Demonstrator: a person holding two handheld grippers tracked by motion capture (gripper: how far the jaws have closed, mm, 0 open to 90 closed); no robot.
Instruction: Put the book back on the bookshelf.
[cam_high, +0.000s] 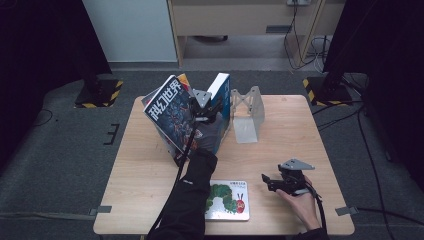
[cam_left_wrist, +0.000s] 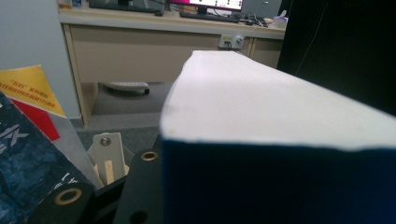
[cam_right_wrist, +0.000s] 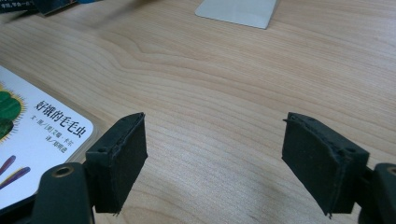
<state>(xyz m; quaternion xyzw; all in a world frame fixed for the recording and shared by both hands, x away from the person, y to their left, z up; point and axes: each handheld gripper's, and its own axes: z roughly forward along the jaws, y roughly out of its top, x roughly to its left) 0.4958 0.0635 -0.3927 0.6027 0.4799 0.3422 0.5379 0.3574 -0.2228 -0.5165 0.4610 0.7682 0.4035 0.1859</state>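
Between leaning books, left tool (cam_high: 207, 111) grips blue book (cam_high: 221, 95) (upright).

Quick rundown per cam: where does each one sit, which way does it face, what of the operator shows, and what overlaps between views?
High view: above the person's side, facing forward and down on the wooden table; both forearms, left gripper at the books, right gripper.
Left gripper view: on the left gripper, facing the thick blue book between its jaws, a desk beyond.
Right gripper view: on the right gripper, low over the table; open jaws.
Shared: the caterpillar book and metal bookend appear in high and right gripper views.
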